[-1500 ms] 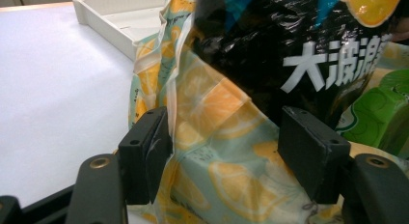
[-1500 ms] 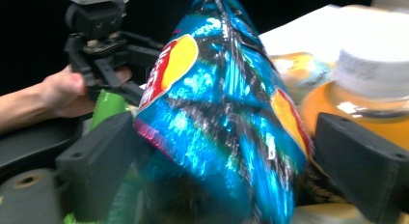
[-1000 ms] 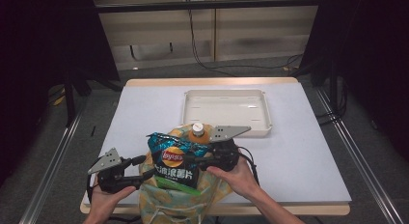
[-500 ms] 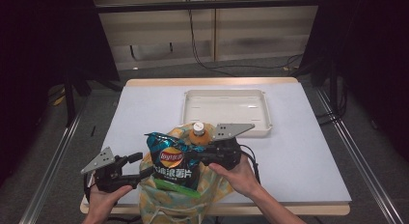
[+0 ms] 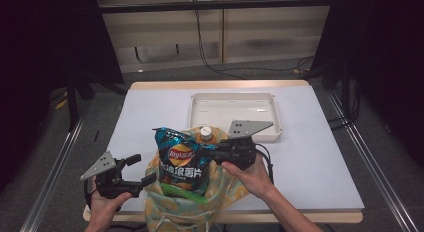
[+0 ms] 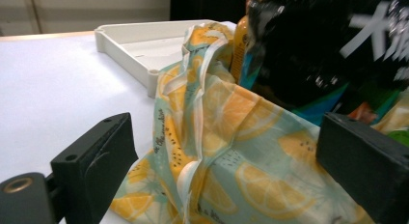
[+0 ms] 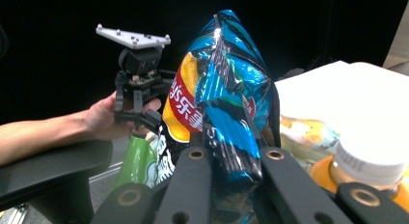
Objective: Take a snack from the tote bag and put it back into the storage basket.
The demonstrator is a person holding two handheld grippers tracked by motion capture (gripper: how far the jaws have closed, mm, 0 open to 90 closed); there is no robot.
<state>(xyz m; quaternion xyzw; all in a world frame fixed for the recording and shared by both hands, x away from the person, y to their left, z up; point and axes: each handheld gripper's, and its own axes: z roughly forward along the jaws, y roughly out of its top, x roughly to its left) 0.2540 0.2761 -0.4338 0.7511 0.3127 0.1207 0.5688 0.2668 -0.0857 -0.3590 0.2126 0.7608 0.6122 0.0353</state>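
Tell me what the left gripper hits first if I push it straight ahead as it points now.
Most likely the lemon-print bag: its cloth lies straight ahead of the open left gripper. The chip bag stands behind it; how far is unclear.

Left tongs (image 5: 139,170) pulled back from chip bag (image 5: 181,159), opened.

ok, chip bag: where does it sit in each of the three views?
High view: chip bag stands low centre, rising out of the lemon-print bag.
Left gripper view: dark blur at upper right, behind the lemon-print bag.
Right gripper view: centre, its edge pinched by the right gripper.
Shared landmark: orange bottle beside it.
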